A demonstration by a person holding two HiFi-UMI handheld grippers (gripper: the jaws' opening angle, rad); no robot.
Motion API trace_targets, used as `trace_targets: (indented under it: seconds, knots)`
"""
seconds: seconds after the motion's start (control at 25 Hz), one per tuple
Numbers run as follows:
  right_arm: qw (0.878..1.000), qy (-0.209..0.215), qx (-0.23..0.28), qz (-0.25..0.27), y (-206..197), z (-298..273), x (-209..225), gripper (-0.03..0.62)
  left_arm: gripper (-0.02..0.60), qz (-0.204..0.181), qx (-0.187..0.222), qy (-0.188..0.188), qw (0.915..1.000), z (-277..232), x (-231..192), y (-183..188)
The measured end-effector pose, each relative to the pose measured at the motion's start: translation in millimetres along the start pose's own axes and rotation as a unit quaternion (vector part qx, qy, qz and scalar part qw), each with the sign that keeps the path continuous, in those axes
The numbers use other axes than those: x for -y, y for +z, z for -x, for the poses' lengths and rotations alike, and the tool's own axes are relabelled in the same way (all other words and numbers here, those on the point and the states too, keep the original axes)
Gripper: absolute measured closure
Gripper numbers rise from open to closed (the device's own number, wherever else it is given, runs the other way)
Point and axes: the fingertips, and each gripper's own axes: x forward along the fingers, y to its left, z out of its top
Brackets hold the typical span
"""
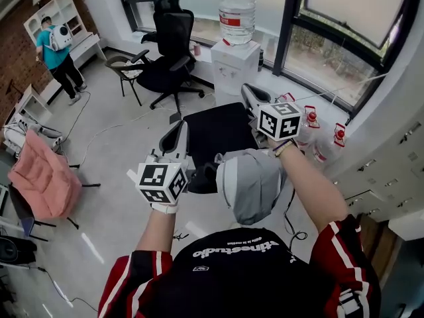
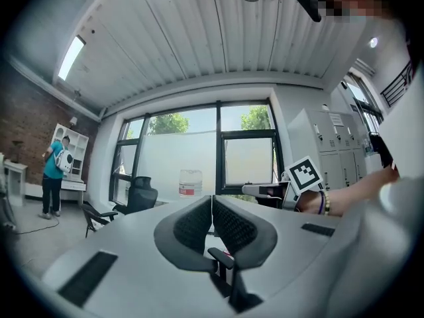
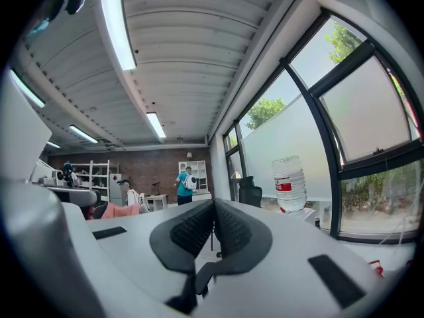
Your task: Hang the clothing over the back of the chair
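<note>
Clothing (image 1: 255, 184): grey, bunched, apparently draped over the back (image 1: 202, 176) of the chair (image 1: 218, 132), at the near edge, right of centre. Dark stretch of the back bare to the left of it.

Left gripper (image 1: 177, 134): raised over the chair's left side, tilted up. Fingers (image 2: 189, 225) pressed together, nothing between them.

Right gripper (image 1: 250, 95): farther off, over the chair's far right, also tilted up. Fingers (image 3: 189, 229) pressed together too, holding nothing.

Judged: hanging largely done, with tidying left to do.

To do it well:
- Spread the fingers before going back down.
- Pinch one free edge only, not the whole bundle.
- Draw the cloth left along the back until evenly spread.
- Keep equal lengths on both faces to stop it sliding off.
- Avoid pushing the chair, probably on castors.
- Let go only once the cloth sits still.
</note>
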Motion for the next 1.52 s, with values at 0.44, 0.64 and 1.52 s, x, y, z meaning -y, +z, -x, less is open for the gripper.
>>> trace_targets:
  seconds: [0.44, 0.64, 1.52]
  knots:
    - [0.999, 0.003, 0.001, 0.033, 2.8, 35.8, -39.8, 0.579, 0.557, -0.001, 0.009, 0.015, 0.9998, 12.7, -7.3, 6.6]
    - [0.998, 0.017, 0.001, 0.059, -1.9, 54.1, -65.1, 0.579, 0.557, -0.01, 0.011, 0.026, 0.9995, 18.2, -9.6, 6.4]
    - [0.998, 0.022, 0.024, 0.052, 3.9, 94.3, -117.6, 0.579, 0.559, -0.038, 0.019, 0.01, 0.999, 22.6, 12.2, 13.3]
